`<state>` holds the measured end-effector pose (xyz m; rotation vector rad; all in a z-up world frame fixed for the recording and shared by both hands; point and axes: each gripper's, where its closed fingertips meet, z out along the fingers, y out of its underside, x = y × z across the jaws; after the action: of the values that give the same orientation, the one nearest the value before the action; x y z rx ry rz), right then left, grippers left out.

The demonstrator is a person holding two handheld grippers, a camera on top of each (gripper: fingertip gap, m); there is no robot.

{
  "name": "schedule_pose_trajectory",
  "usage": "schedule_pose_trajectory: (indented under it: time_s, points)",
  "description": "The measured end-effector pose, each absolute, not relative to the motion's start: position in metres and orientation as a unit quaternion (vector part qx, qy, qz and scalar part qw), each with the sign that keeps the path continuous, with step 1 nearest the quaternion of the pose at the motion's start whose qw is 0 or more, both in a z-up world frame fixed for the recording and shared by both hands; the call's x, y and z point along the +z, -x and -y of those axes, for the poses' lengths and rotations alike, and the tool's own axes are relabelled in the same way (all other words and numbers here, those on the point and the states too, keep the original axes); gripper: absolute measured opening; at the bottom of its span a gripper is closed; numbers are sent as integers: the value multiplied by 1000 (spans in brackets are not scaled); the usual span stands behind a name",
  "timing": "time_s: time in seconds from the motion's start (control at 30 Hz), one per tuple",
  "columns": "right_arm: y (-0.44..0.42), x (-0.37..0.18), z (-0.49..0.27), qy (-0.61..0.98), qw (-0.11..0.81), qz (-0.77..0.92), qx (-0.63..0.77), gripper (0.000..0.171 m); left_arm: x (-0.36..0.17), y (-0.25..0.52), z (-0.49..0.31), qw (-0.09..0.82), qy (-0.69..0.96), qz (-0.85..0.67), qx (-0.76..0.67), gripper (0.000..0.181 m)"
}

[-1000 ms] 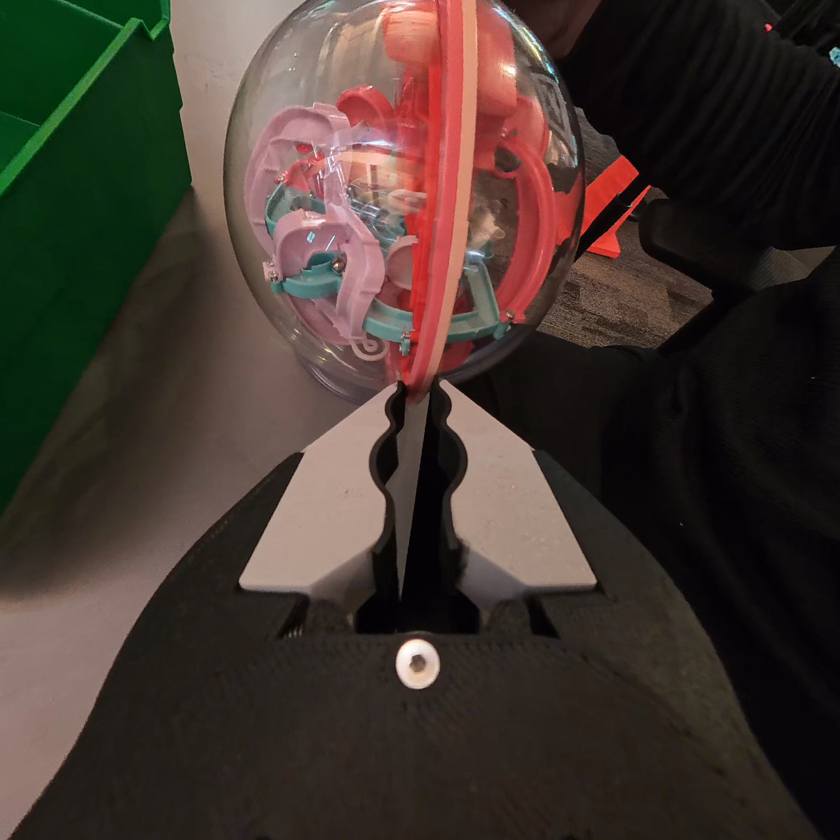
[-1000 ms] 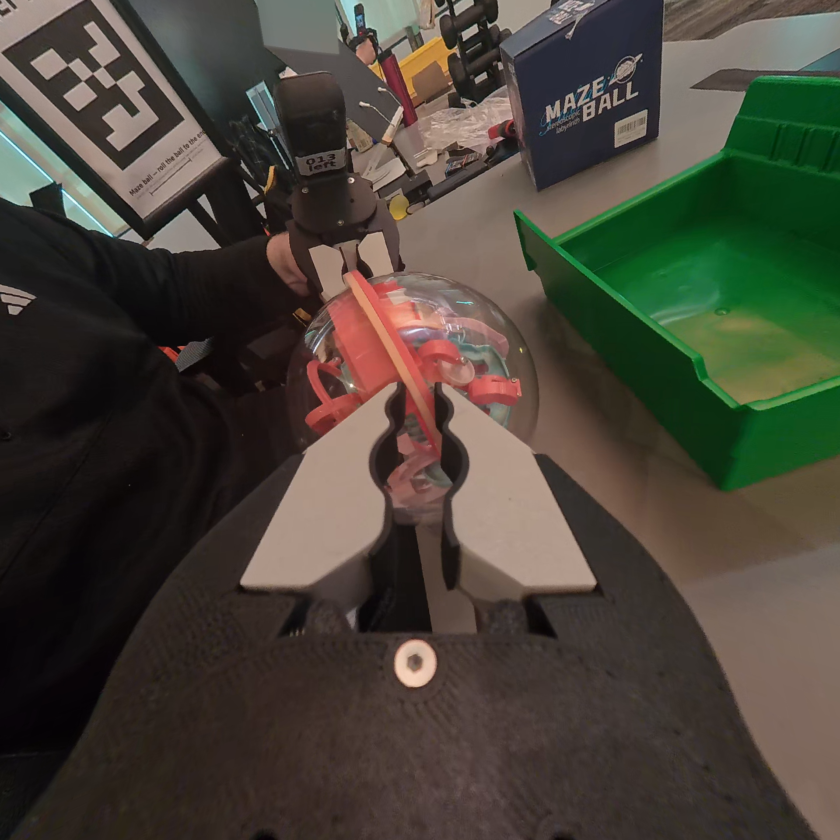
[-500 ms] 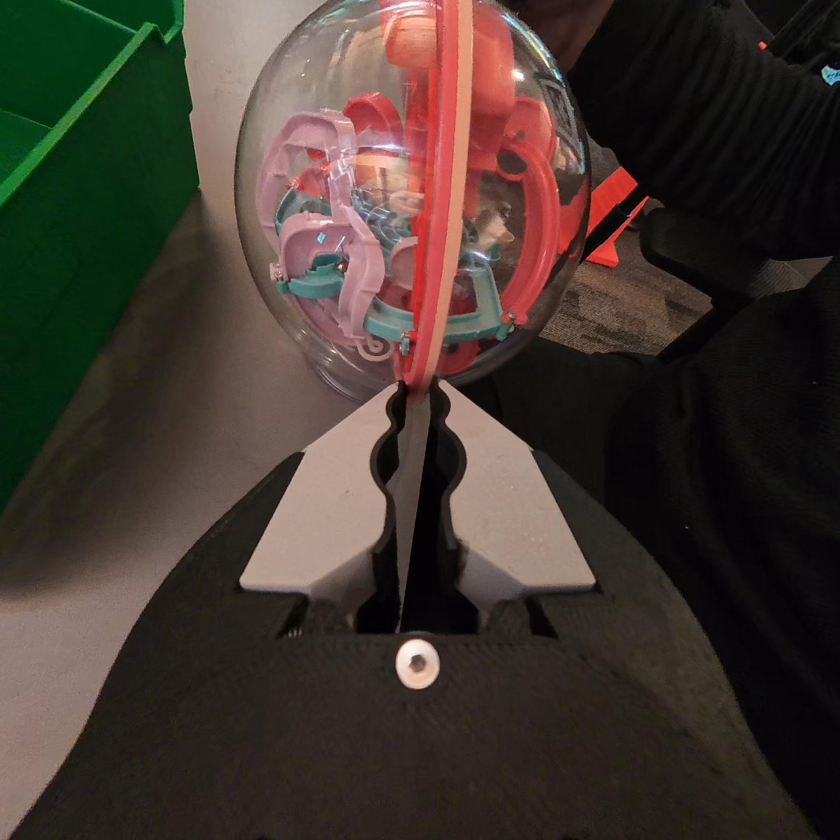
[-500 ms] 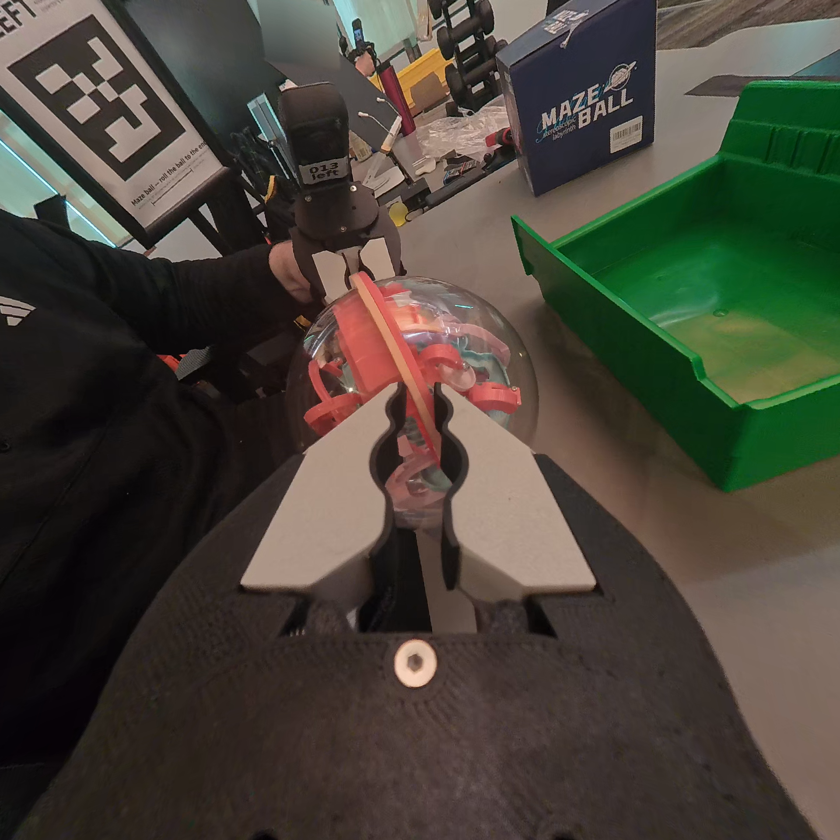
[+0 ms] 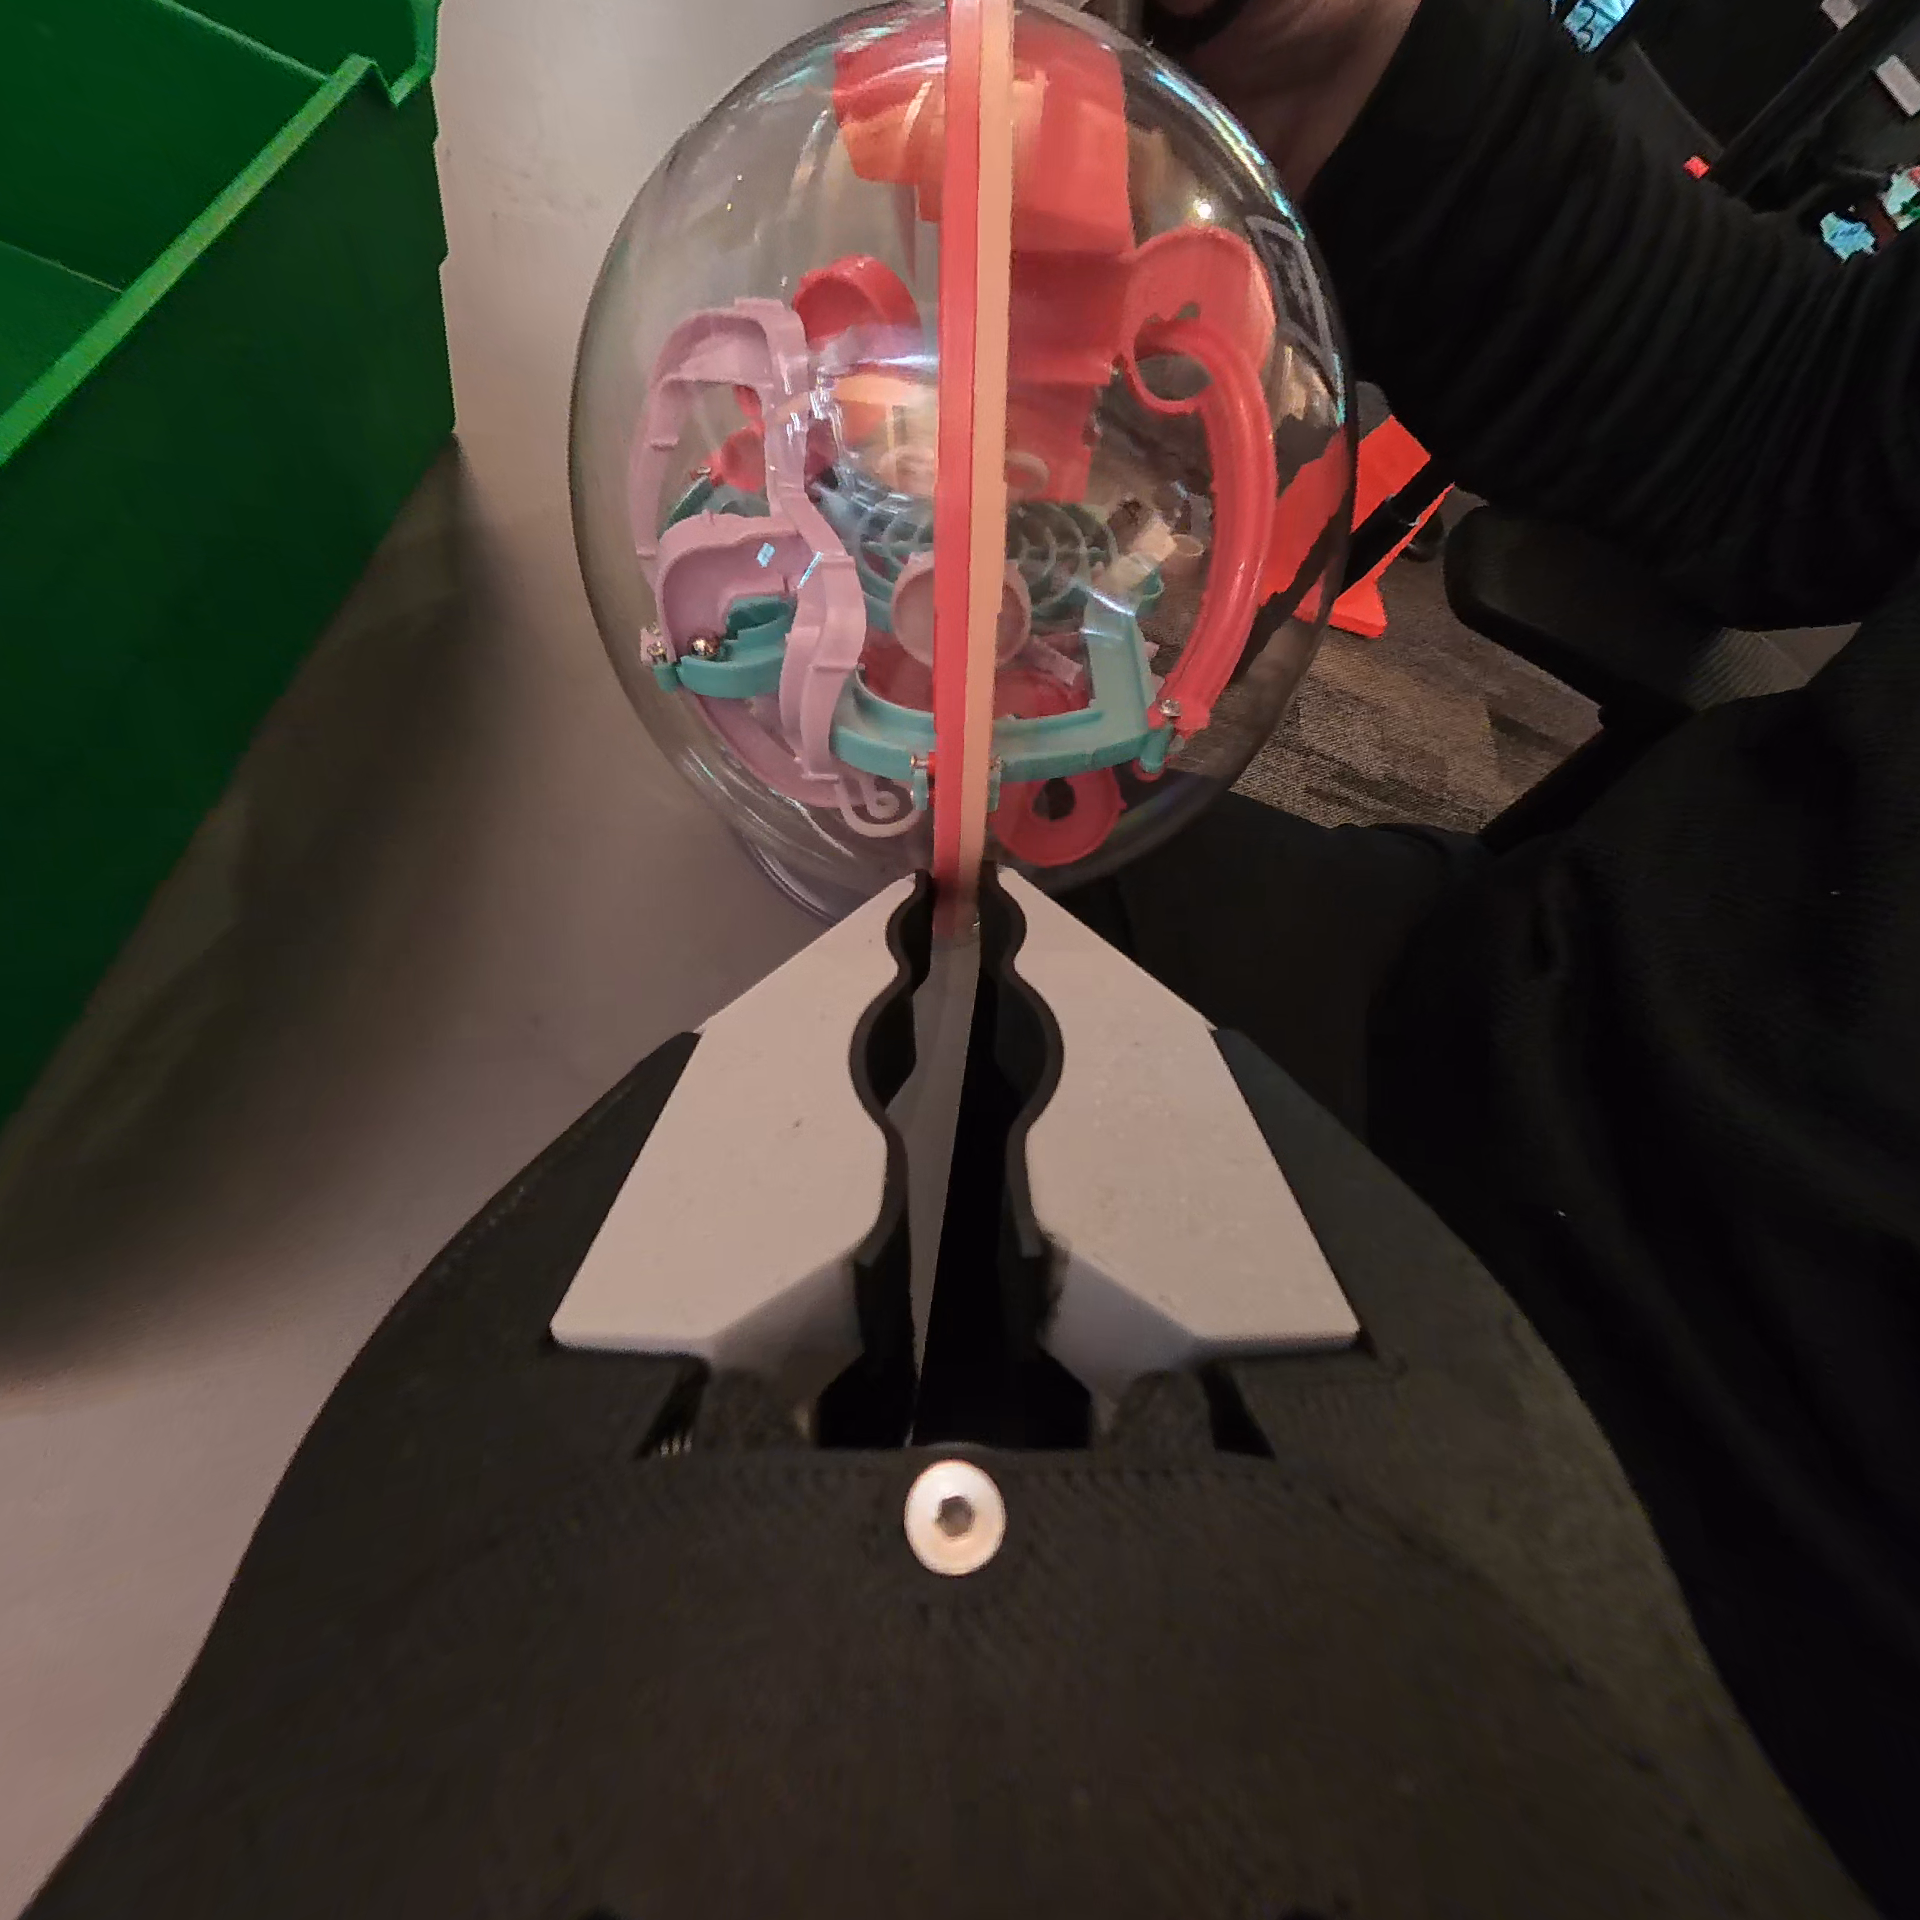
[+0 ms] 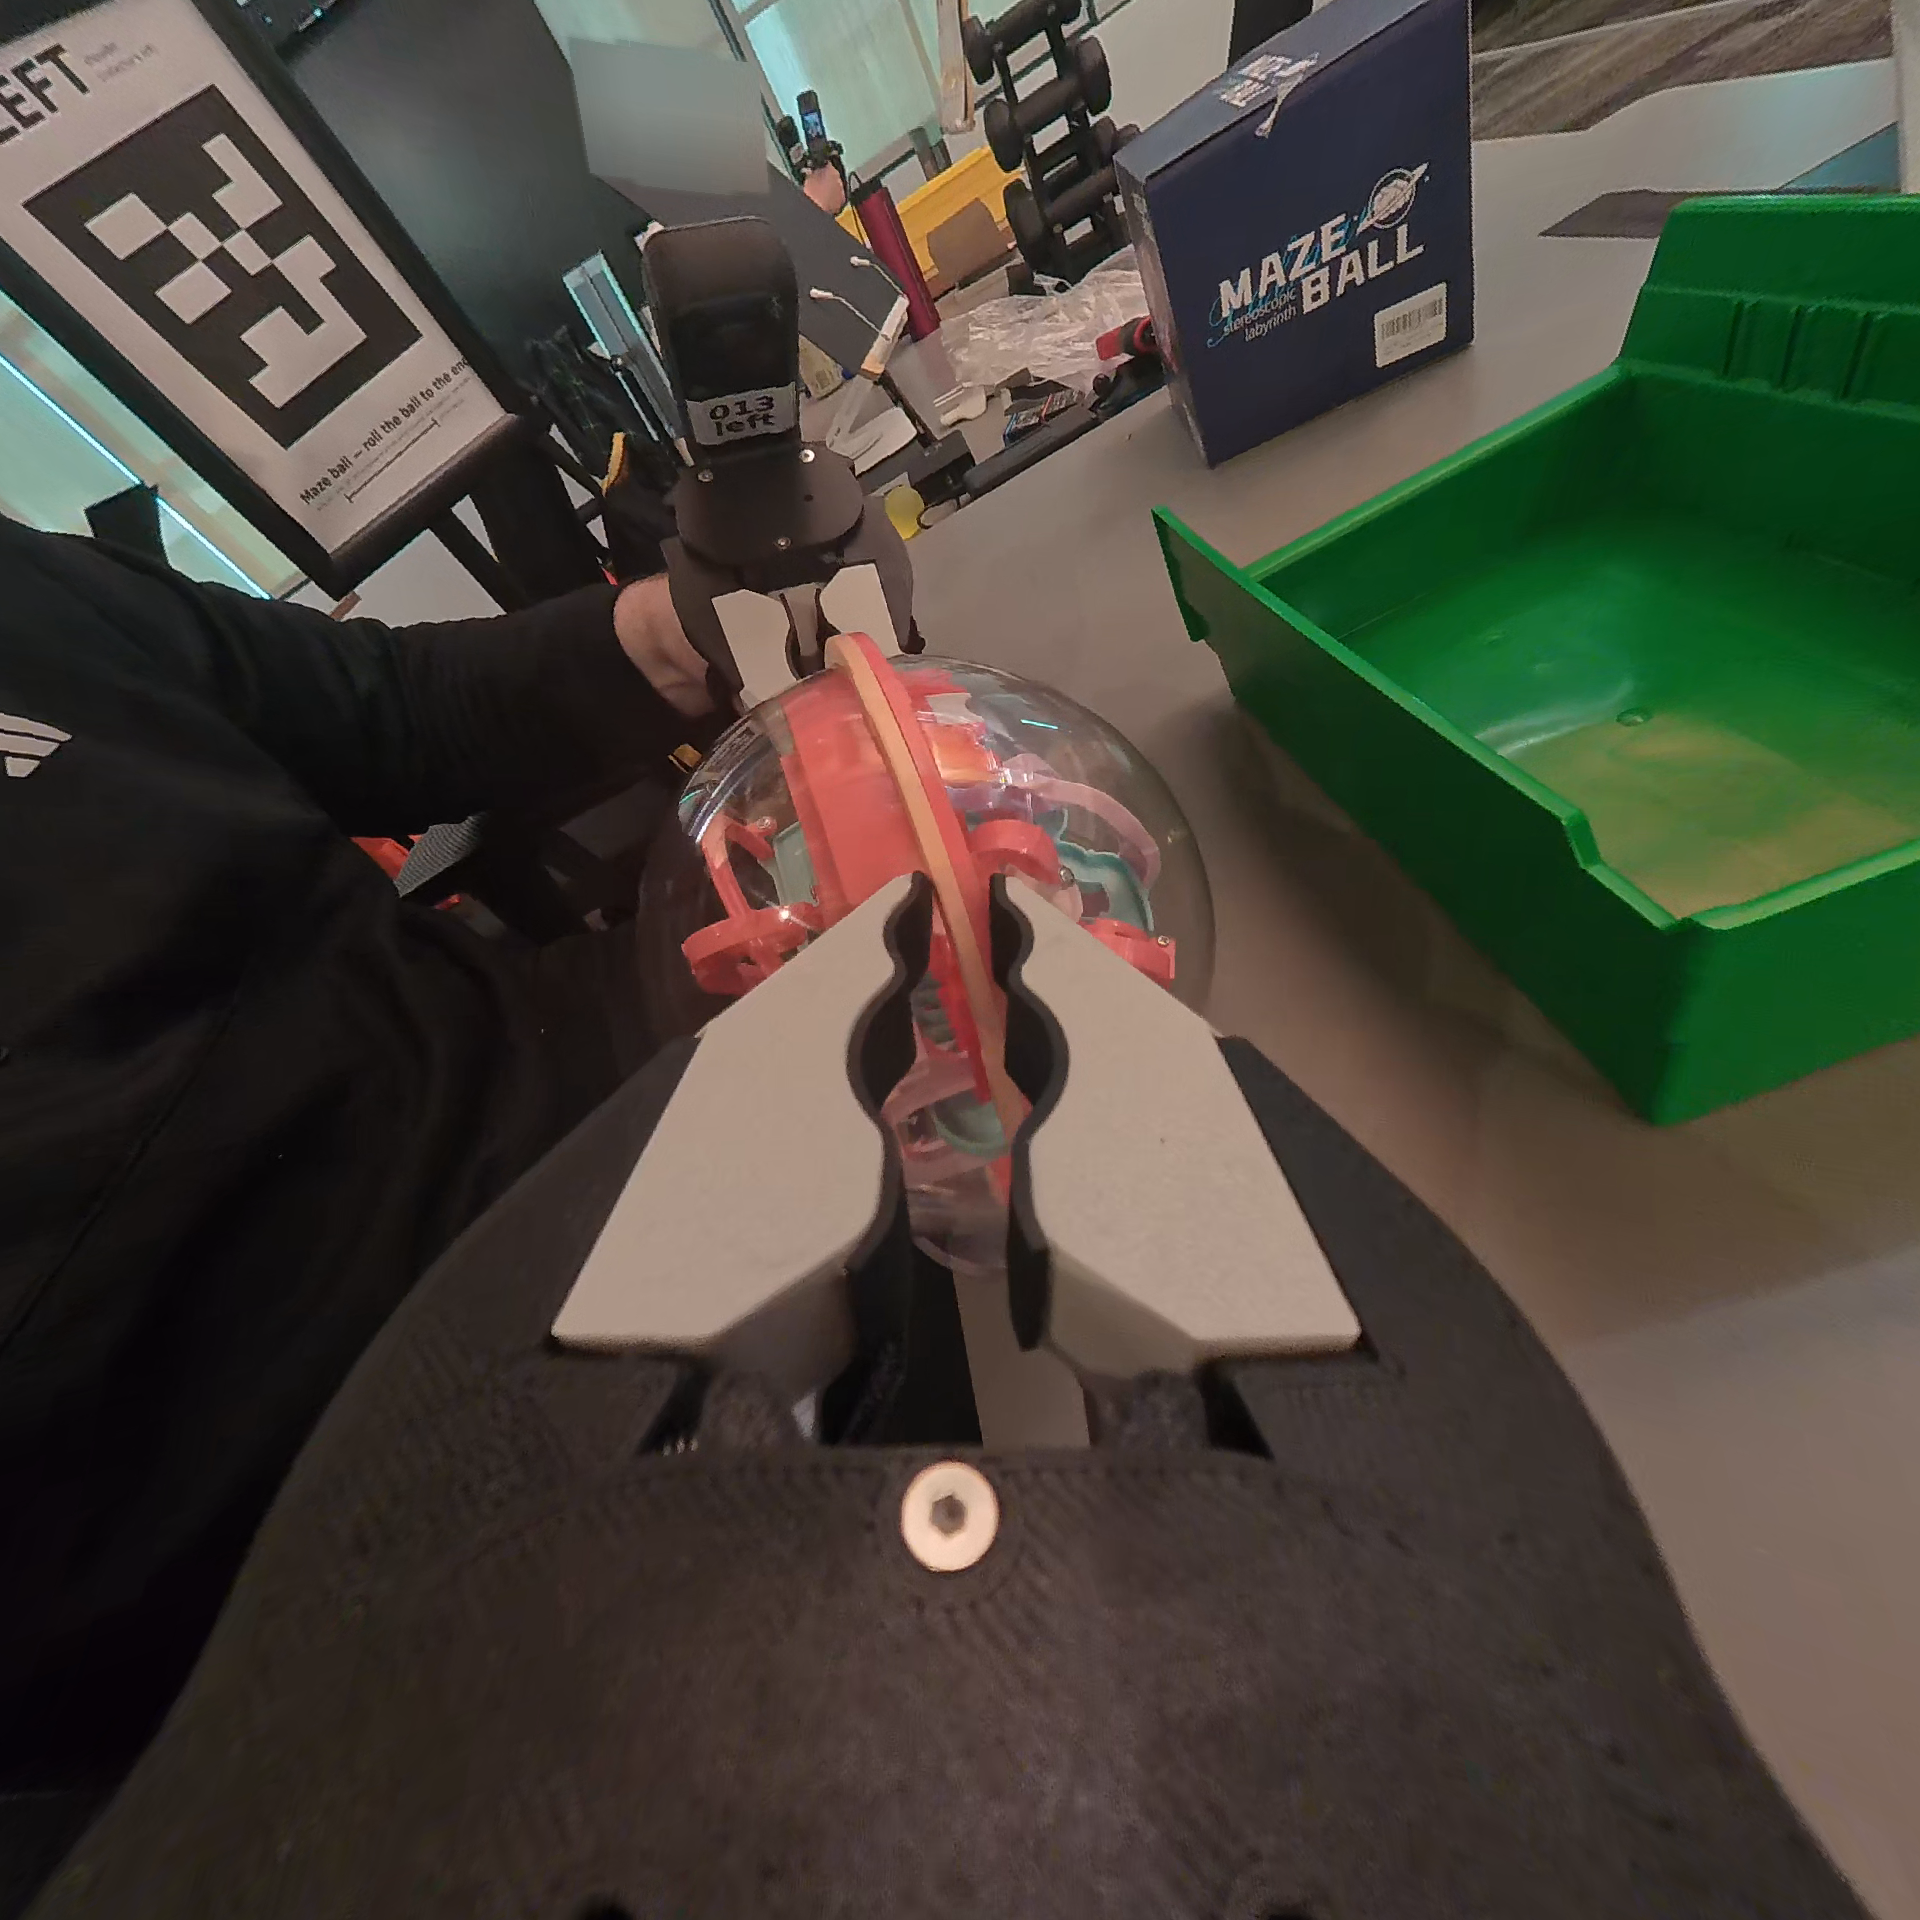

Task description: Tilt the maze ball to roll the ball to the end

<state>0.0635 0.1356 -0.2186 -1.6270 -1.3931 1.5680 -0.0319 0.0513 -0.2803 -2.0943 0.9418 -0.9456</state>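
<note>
The clear plastic maze ball [image 5: 961, 447], a transparent sphere packed with coral-red, lilac and teal tracks and ringed by a red-and-cream band around its middle, is held above the grey table [image 6: 1039, 582], beside the green plastic bin [image 6: 1621, 758]. The left gripper [image 5: 958, 891] has its fingers pinched narrow on the band at one side; the right gripper [image 6: 956, 894] grips the band opposite. A small steel ball [image 5: 702, 648] sits on a teal track under a lilac arch.

- My feeds look dim and warm, with glare on the maze ball [image 5: 956, 457].
- Wide-angle bending warps my edges; soft shadows on the table [image 6: 1558, 1455].
</note>
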Motion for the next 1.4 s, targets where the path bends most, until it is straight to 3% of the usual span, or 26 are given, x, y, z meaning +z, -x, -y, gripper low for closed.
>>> schedule_pose_trajectory:
  time_s: [0.97,1.4]
  points:
    - [-62,-217,-138,599,252,508,565,16,-273,35,-62,333,796,-333,-381,6]
    - [-66,-218,-140,603,255,503,565,10,-267,34,-67,339,792,-326,-388,6]
